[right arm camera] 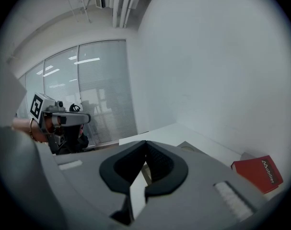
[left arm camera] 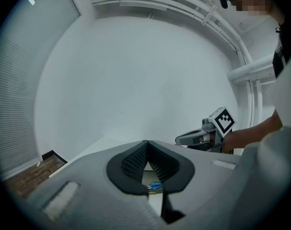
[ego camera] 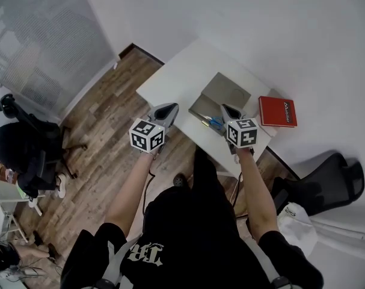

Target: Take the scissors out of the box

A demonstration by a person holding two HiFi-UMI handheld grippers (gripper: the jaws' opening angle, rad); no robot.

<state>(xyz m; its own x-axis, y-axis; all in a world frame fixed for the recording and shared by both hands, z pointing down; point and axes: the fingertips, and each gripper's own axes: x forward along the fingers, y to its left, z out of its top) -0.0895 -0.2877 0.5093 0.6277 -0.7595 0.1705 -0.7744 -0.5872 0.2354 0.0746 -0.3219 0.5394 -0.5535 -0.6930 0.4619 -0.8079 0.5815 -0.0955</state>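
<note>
Scissors (ego camera: 215,123): blue handles, lying at near end of open box (ego camera: 225,91) on white table (ego camera: 176,77). Judged light, rigid, with slick plastic loops. You grip across a handle loop or at the pivot. Your left gripper (ego camera: 168,109) and right gripper (ego camera: 226,110): jaws together, empty, near the box.

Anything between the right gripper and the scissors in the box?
Nothing visible. The box is open, and the scissors lie uncovered inside it, just beside the right gripper, whose jaws are shut.
</note>
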